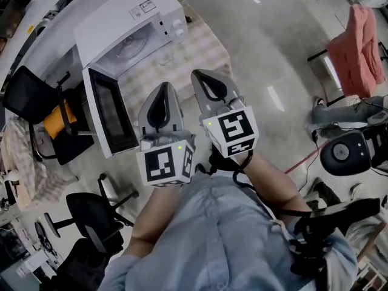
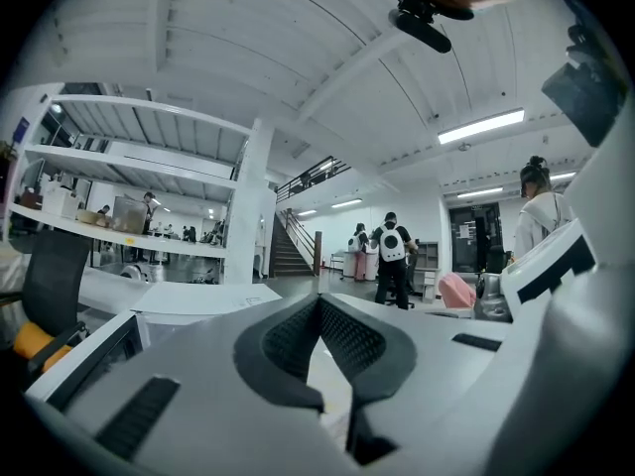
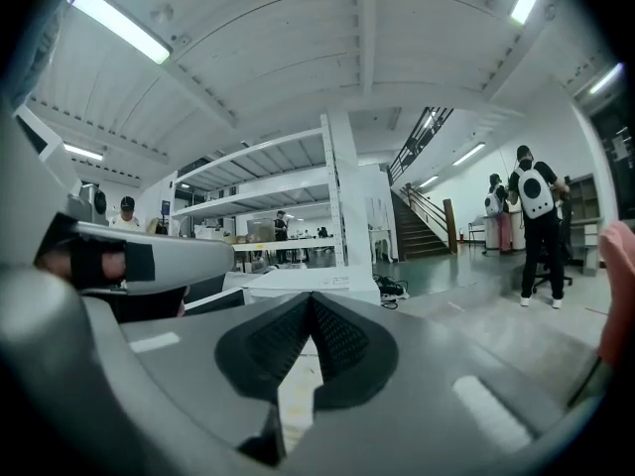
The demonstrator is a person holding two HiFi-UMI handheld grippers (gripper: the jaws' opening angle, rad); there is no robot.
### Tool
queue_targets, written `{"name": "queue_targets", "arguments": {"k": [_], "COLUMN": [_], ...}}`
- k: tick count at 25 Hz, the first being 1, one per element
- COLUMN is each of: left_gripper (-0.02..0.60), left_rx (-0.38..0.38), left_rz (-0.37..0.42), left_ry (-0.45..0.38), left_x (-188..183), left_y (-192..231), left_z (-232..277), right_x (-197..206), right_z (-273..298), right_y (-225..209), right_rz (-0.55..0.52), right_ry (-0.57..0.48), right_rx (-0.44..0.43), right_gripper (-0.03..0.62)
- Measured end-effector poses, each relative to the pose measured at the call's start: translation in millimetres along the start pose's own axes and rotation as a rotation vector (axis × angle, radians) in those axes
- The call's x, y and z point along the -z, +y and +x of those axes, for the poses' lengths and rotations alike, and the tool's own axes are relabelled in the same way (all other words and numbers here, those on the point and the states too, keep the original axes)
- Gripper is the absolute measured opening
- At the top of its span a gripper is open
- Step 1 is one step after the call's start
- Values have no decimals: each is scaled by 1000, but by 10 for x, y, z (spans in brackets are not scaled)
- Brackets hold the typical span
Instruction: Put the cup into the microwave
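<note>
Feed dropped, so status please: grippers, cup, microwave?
Left gripper shut, empty. Right gripper shut, empty. Clear cup, faint, seems to be on the table beside the microwave. Door open, path looks clear.

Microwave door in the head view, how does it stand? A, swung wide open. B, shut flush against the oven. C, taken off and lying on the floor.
A: the door hangs swung out from the microwave, leaving the turntable inside in plain sight.
</note>
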State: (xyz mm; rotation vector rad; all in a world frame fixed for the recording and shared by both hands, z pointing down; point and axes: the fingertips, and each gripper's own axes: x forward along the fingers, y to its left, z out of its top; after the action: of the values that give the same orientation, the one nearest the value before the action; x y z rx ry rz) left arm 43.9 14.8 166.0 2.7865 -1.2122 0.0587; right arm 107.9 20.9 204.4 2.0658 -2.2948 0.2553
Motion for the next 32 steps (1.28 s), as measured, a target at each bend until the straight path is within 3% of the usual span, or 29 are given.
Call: {"name": "queue_targets", "arguments": {"k": [12,21,32], "left_gripper": [6,6,6], "left_rx": [-93,-186,-216], "left_rz": [39,0,-44], "left_ry": [-46,-54,-45], "left_x": [-286,-147,9], "left_y": [27,413,902], "left_z": [346,378,683], "right_x": [-299,-133,1], "right_z": [366,730,1234], "right_y": [-286,-210,-206], "right_rz": [-9,-64,-85], "right_ry": [-51,-2,32], "right_rx": [-91,-148,-164], "right_gripper": [-6,-6,-6]}}
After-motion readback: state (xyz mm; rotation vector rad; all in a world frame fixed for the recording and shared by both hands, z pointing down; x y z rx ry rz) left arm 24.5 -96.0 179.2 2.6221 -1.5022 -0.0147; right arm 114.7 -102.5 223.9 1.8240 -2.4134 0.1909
